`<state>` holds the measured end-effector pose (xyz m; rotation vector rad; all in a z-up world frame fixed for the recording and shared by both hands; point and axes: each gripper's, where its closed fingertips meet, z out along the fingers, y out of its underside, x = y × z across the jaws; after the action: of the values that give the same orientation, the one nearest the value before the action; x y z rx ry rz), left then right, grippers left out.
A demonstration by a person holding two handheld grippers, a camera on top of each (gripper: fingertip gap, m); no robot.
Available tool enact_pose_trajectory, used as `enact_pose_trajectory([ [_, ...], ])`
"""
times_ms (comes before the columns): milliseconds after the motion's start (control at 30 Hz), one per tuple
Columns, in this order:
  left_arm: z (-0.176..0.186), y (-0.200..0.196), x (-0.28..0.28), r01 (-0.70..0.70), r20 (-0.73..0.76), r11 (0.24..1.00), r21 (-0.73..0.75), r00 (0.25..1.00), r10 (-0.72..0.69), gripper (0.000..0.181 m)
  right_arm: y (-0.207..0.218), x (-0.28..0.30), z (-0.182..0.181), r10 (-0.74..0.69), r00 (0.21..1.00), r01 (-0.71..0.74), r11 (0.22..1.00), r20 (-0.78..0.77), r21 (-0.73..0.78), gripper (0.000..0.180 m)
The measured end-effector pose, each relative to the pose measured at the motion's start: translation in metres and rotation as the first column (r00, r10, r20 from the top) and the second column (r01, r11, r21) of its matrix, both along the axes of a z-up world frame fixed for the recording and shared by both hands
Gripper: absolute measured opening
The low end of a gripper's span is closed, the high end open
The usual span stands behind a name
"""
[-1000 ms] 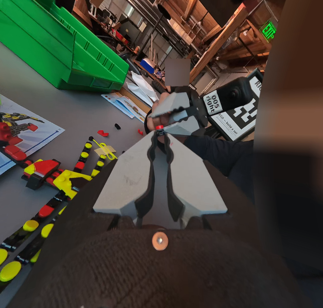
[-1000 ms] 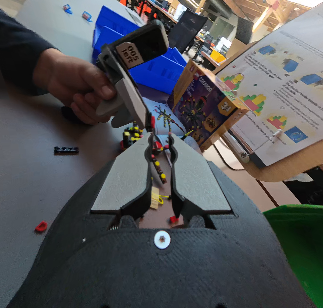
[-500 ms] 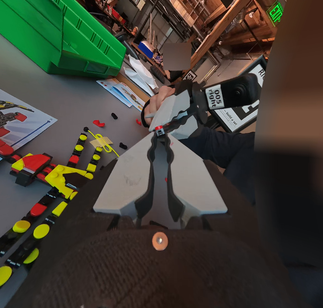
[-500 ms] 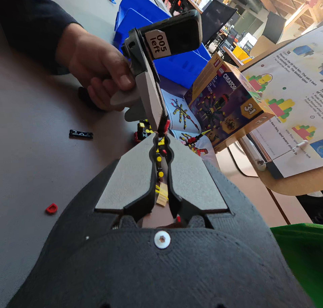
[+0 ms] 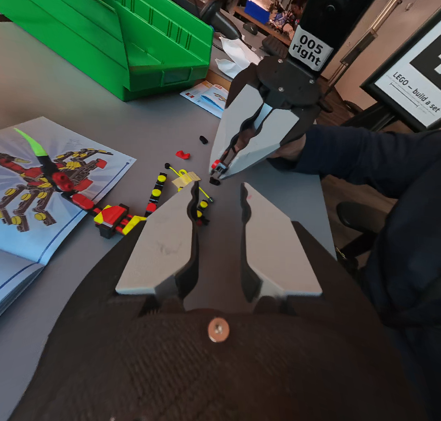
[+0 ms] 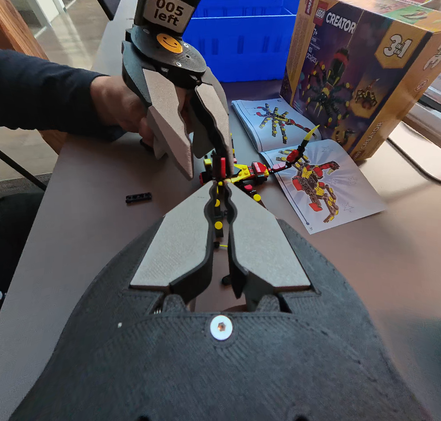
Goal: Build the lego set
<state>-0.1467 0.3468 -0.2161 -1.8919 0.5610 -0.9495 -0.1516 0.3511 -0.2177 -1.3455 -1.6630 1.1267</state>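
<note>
Your left gripper's [image 5: 218,188] grey wedge-shaped fingers [image 5: 167,237] are spread wide with nothing between them, hanging just above the grey tabletop [image 5: 100,113]. Your right gripper's [image 5: 218,172] fingers are pressed nearly together, pinching a small red-and-black lego piece [image 5: 217,165] at their very tips — in its own wrist view that piece is hidden between the tips. It points down at the table, the tips just above a small black lego piece [image 5: 214,182] lying on the surface.

The partly built red, yellow and black lego model [image 5: 114,218] lies on the table to the left of your open left gripper, its thin jointed legs dotted with round yellow studs [image 5: 156,191]. One leg passes behind your left gripper's inner finger edge. Beside the legs lie a thin neon-yellow flexible strand with a paper tag [image 5: 185,177], a loose red curved lego piece [image 5: 182,154] and another small black lego piece [image 5: 203,139].

An open instruction booklet [image 5: 47,185] showing a red-and-yellow creature lies touching the model's far end. A large green plastic bin [image 5: 119,32] stands behind it. From the right wrist view you also have a blue plastic bin [image 6: 238,39], the printed cardboard lego box [image 6: 358,63] and a short black lego beam [image 6: 138,197] lying apart on the table.
</note>
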Motion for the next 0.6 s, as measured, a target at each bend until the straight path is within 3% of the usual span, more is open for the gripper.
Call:
enact_pose_trajectory([
  [100,0.0,0.005,-0.009,-0.043,-0.02,0.999,0.019,0.999,0.043,0.032,0.001,0.0,0.0,0.001,1.0,0.0,1.0,0.006,-0.025,0.002],
  [200,-0.004,0.007,-0.016,-0.06,-0.13,0.995,0.08,0.989,0.07,0.034,0.001,0.001,-0.006,0.004,0.999,-0.003,0.999,0.039,-0.036,0.001],
  [333,-0.005,0.007,-0.019,-0.041,-0.342,0.968,0.246,0.931,0.127,0.034,-0.001,0.002,-0.017,0.023,0.994,-0.014,0.996,0.106,-0.085,0.001],
  [433,-0.002,0.003,-0.011,0.017,-0.416,0.931,0.364,0.897,0.147,0.033,0.0,0.003,-0.022,0.024,0.991,-0.011,0.994,0.13,-0.105,0.001],
  [600,-0.012,0.003,-0.007,0.037,-0.452,0.933,0.359,0.881,0.139,0.031,0.001,0.003,-0.024,0.014,0.99,-0.005,0.997,0.139,-0.071,0.001],
])
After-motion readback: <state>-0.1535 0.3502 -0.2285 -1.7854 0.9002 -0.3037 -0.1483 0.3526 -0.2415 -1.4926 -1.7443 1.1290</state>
